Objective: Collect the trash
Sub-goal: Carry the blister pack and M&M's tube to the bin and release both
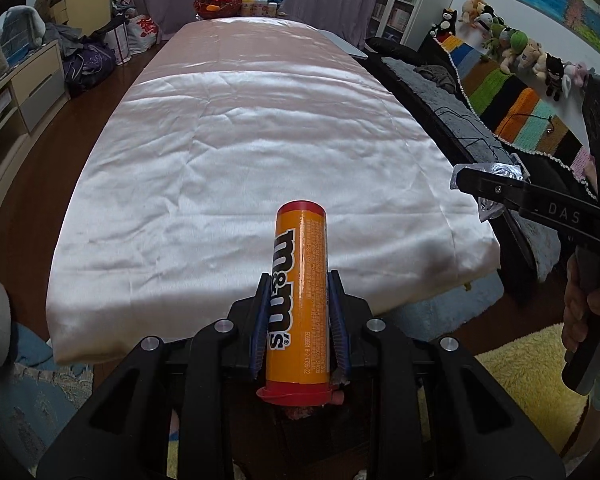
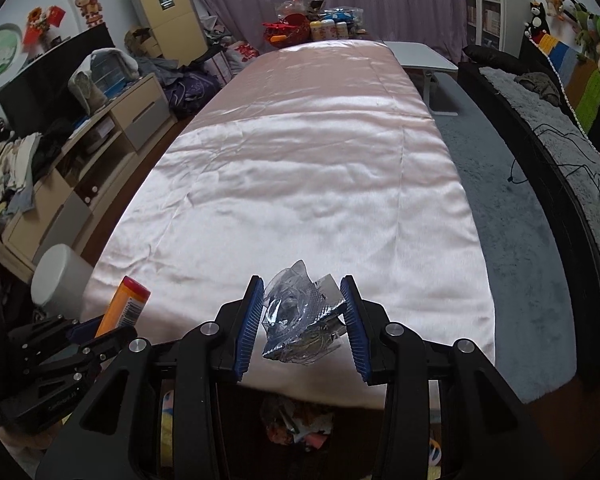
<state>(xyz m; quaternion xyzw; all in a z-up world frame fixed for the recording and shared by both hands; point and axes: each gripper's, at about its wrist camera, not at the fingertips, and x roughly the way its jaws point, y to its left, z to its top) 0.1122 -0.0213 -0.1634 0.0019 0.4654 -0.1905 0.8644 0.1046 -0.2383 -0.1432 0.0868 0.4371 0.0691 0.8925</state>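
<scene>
My left gripper [image 1: 299, 280] is shut on an orange m&m's tube [image 1: 300, 300] with red caps, held lengthwise over the near edge of the table with the pink satin cloth [image 1: 236, 152]. The tube also shows at the lower left of the right wrist view [image 2: 124, 306]. My right gripper [image 2: 303, 288] is shut on a crumpled silver foil blister wrapper [image 2: 300, 316], held above the table's near edge. It shows at the right of the left wrist view [image 1: 490, 192], beyond the table's right corner. Below the grippers, a heap of trash [image 2: 296, 420] lies in a dark opening.
A red basket and jars [image 1: 236, 2] stand at the table's far end. A dark sofa with a grey throw [image 1: 460, 104] runs along the right. Drawers with clutter [image 2: 80, 140] line the left. A white cylinder [image 2: 60, 276] stands near the left corner. A yellow rug [image 1: 520, 380] lies below.
</scene>
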